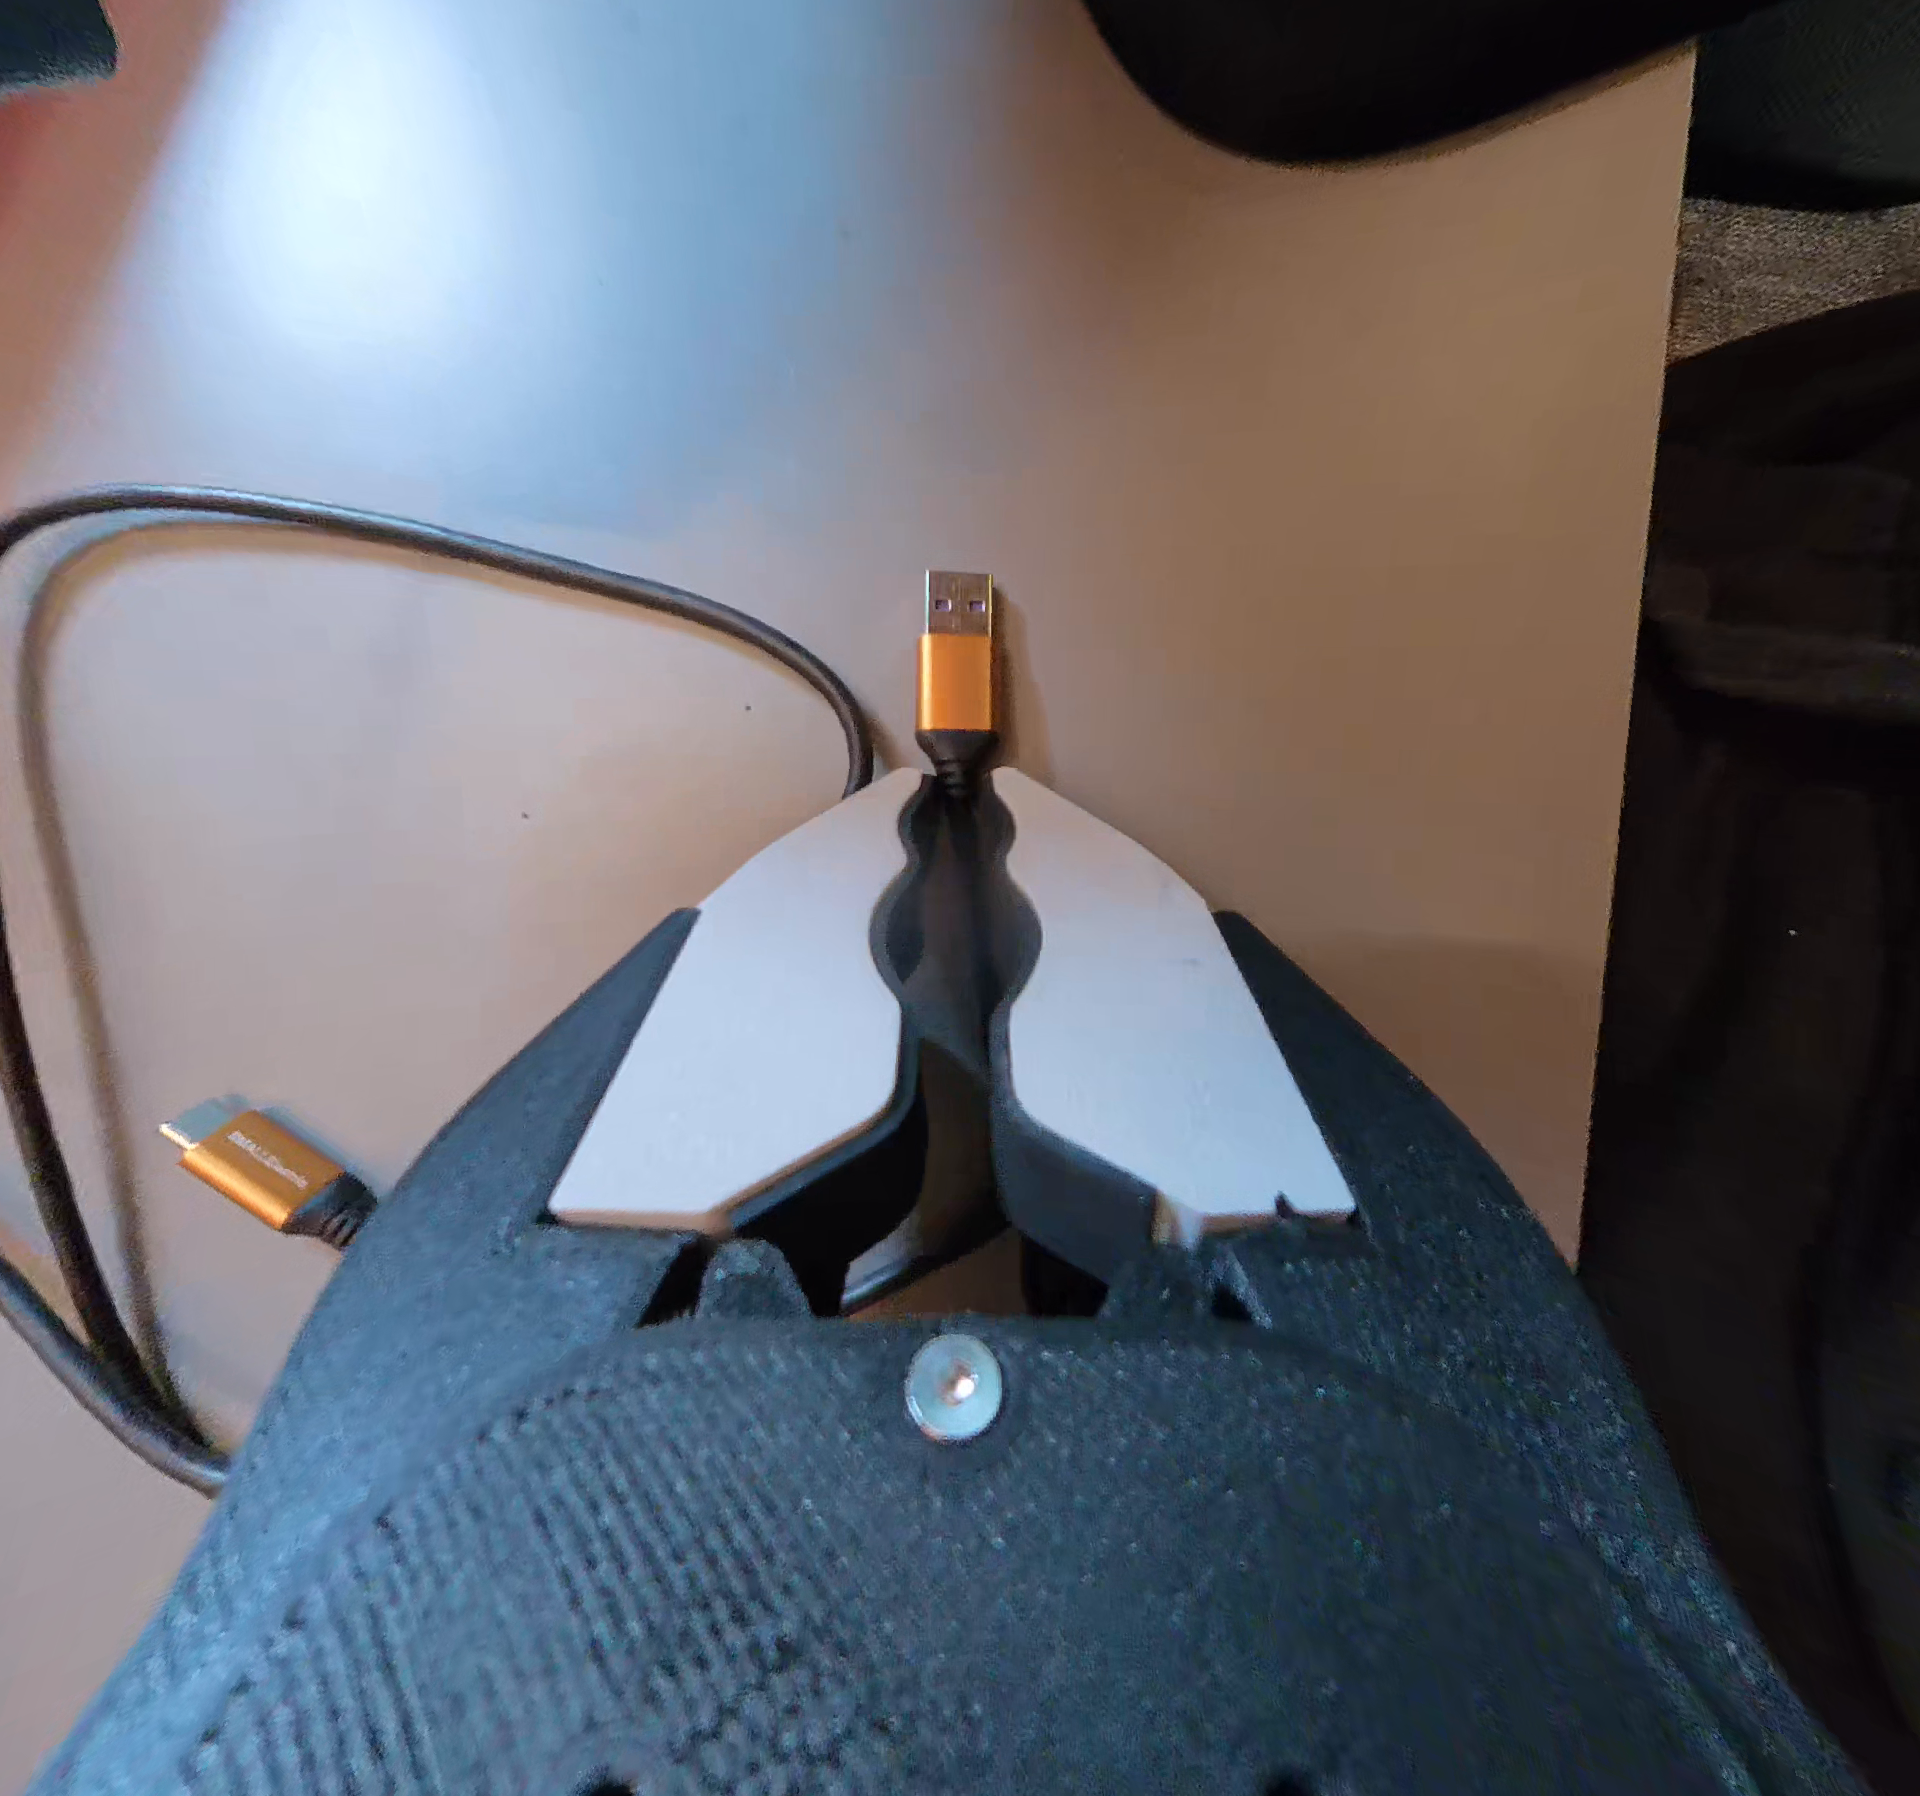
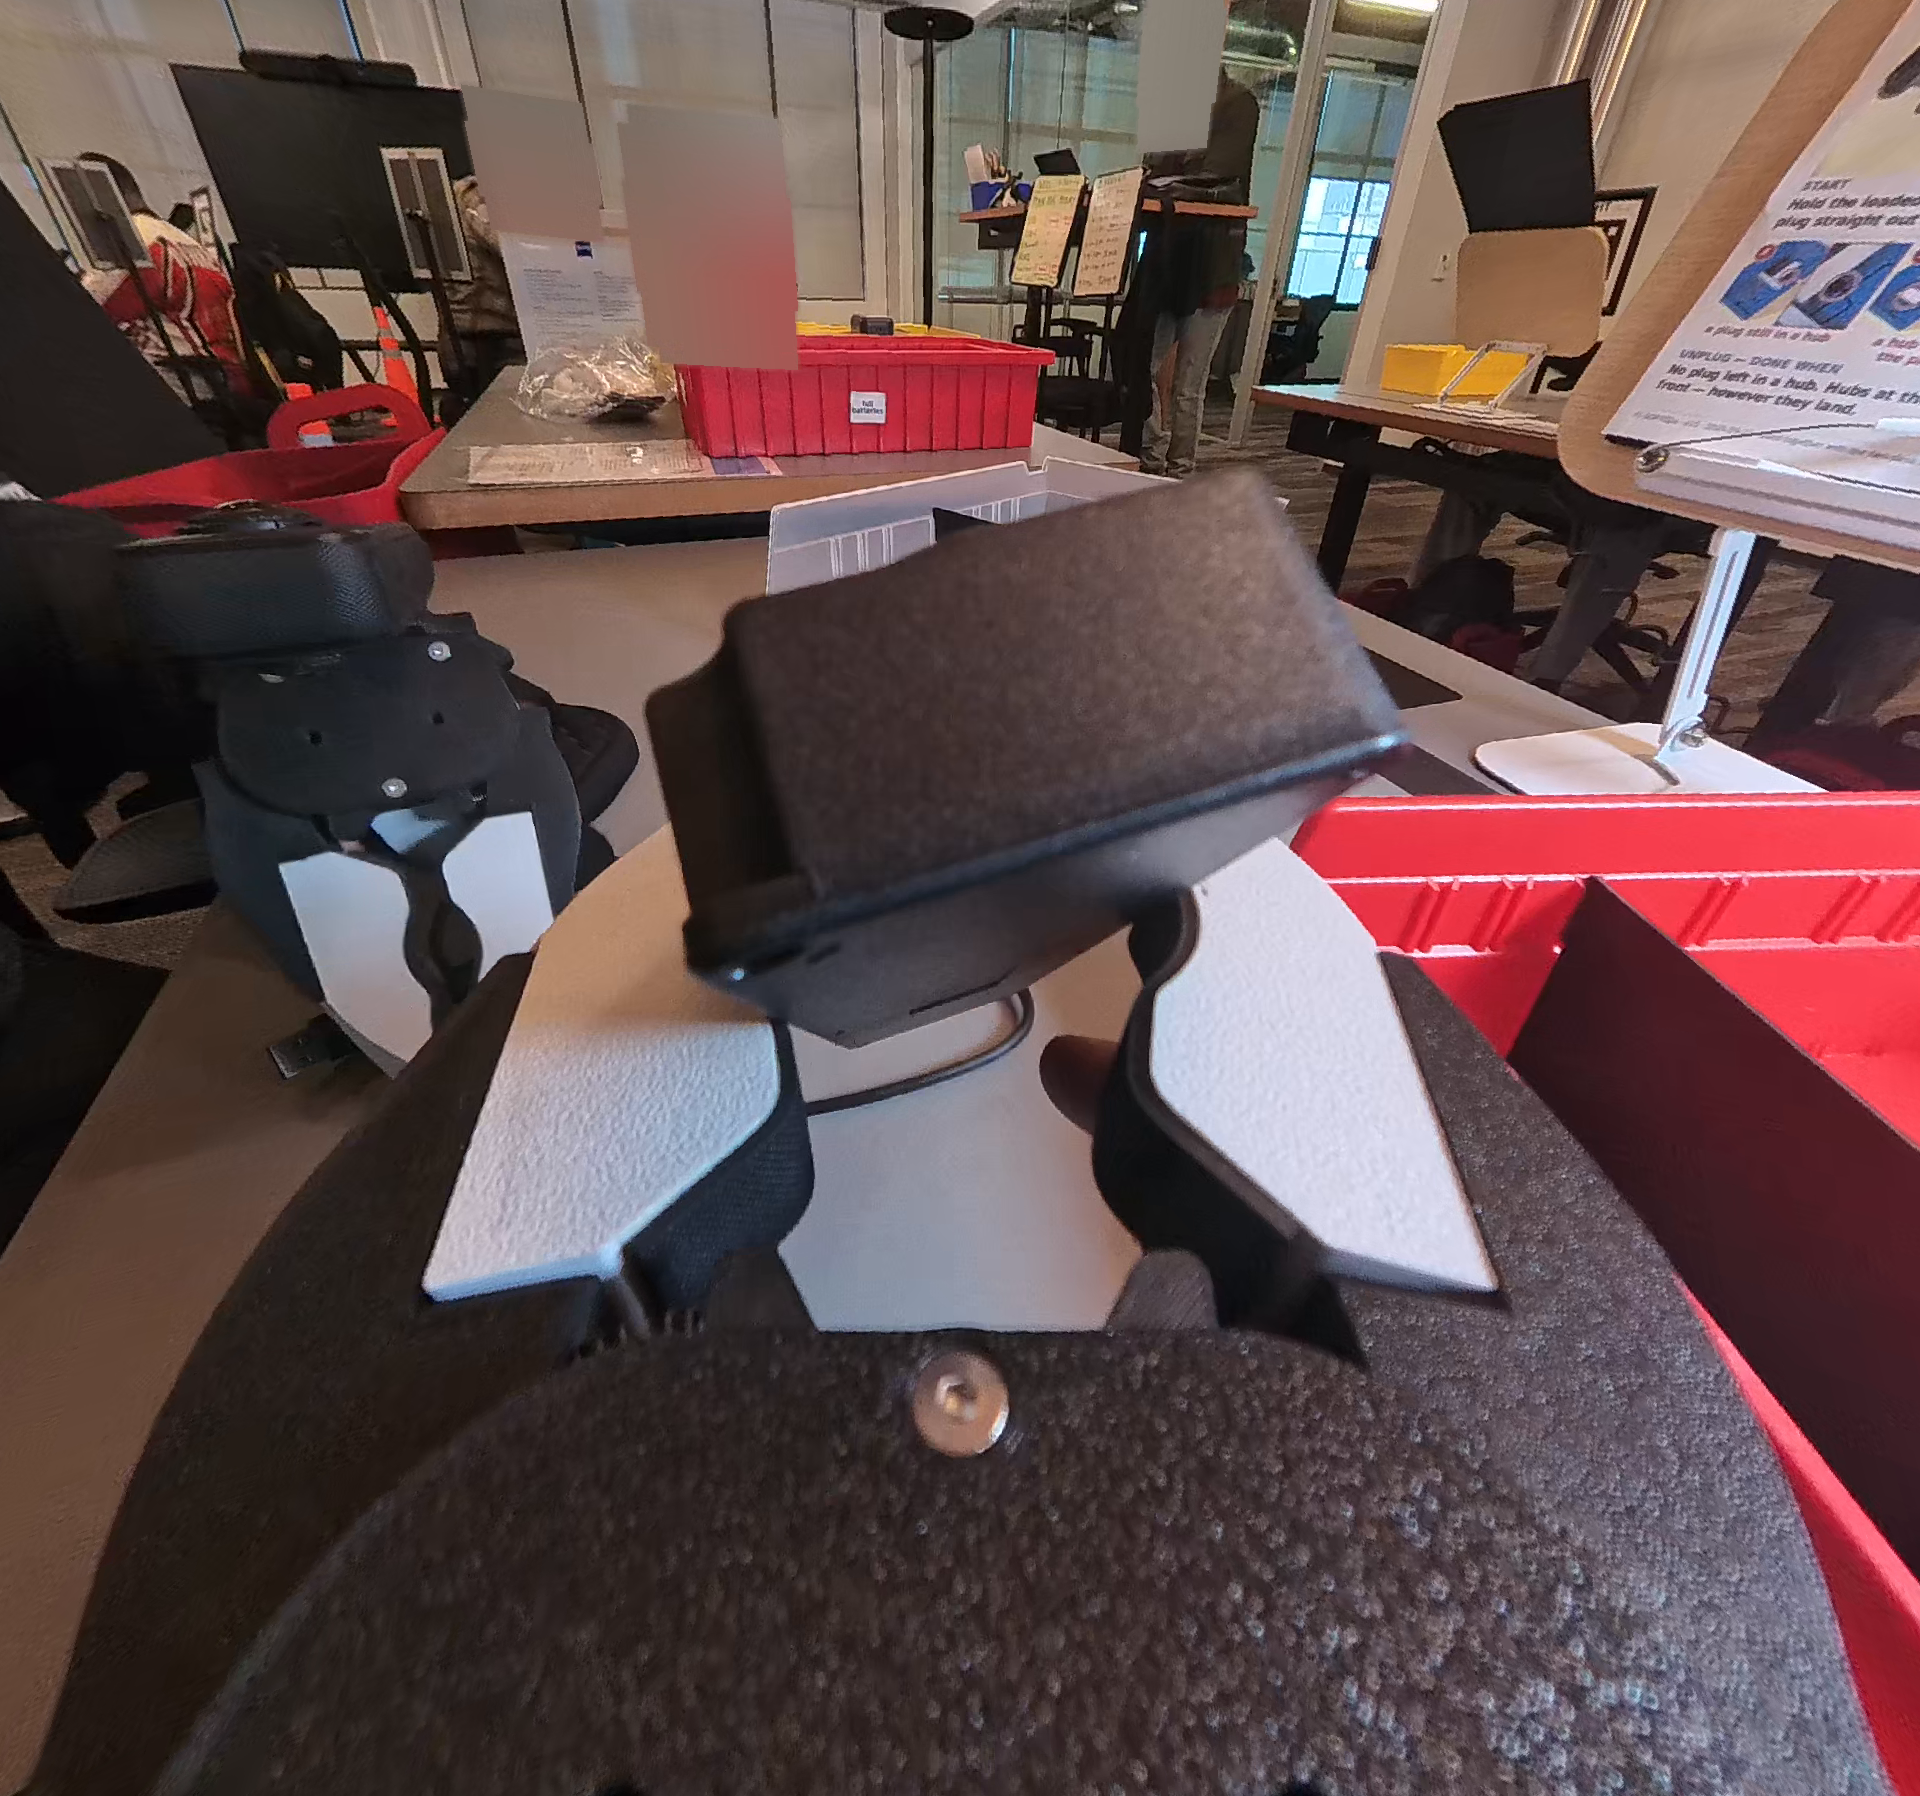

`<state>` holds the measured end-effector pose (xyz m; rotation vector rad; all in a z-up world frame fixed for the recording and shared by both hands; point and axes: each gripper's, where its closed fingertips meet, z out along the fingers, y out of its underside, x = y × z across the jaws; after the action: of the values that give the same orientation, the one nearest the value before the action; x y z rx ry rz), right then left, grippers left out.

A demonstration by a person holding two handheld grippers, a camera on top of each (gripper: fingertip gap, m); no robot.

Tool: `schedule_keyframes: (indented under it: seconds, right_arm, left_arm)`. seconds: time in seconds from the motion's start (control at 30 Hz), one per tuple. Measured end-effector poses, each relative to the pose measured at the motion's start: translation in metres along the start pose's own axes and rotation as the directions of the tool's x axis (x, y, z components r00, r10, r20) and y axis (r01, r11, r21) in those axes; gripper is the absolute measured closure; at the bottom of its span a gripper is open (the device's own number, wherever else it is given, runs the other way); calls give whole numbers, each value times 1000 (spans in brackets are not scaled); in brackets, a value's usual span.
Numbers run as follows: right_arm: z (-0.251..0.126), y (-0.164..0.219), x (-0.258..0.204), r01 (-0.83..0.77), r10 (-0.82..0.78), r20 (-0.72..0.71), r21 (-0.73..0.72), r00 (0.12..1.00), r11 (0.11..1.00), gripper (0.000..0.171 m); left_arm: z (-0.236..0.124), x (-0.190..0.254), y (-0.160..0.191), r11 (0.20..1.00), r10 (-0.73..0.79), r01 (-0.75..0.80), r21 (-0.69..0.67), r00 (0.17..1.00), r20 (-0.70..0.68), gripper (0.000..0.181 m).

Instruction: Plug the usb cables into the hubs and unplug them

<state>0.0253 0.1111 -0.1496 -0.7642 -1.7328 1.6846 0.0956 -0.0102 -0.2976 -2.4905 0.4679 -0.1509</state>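
Note:
My left gripper [image 1: 956,775] is shut on a black cable [image 1: 520,551] just behind its orange USB-A plug [image 1: 956,666]. The plug sticks out forward, low over the beige table [image 1: 1299,499]. The cable's other orange plug [image 1: 260,1164] lies on the table at the lower left. My right gripper [image 2: 956,1008] is shut on a black box-shaped hub [image 2: 1039,707] and holds it tilted above the table. The left gripper [image 2: 436,967] also shows at the left of the right wrist view, with a dark plug [image 2: 307,1055] below it.
A red bin [image 2: 1662,915] with a black divider stands close on the right. A stand with an instruction sheet [image 2: 1766,344] is behind it. A clear plastic container [image 2: 883,525] lies beyond the hub. The table's edge [image 1: 1642,603] runs along the right, and a black chair [image 1: 1403,1] overhangs it. The left gripper's tips are roughly 20 cm from the right gripper's.

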Motion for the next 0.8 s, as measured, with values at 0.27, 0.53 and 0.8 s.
schedule_keyframes:
  seconds: [0.27, 0.53, 0.8]
  right_arm:
    - [7, 7, -13, 66, -64, 42, -47, 997, 997, 103]
    - [30, 19, -31, 199, -202, 4, -189, 979, 961, 104]
    - [46, 40, -41, 244, -254, 9, -311, 967, 919, 104]
  left_arm:
    - [-105, -46, -28, 992, -54, 43, 121, 995, 89, 175]
    - [-126, -77, -72, 998, 57, -53, -35, 989, 135, 175]
    - [-94, -86, -88, 983, 146, -131, -129, 983, 110, 175]
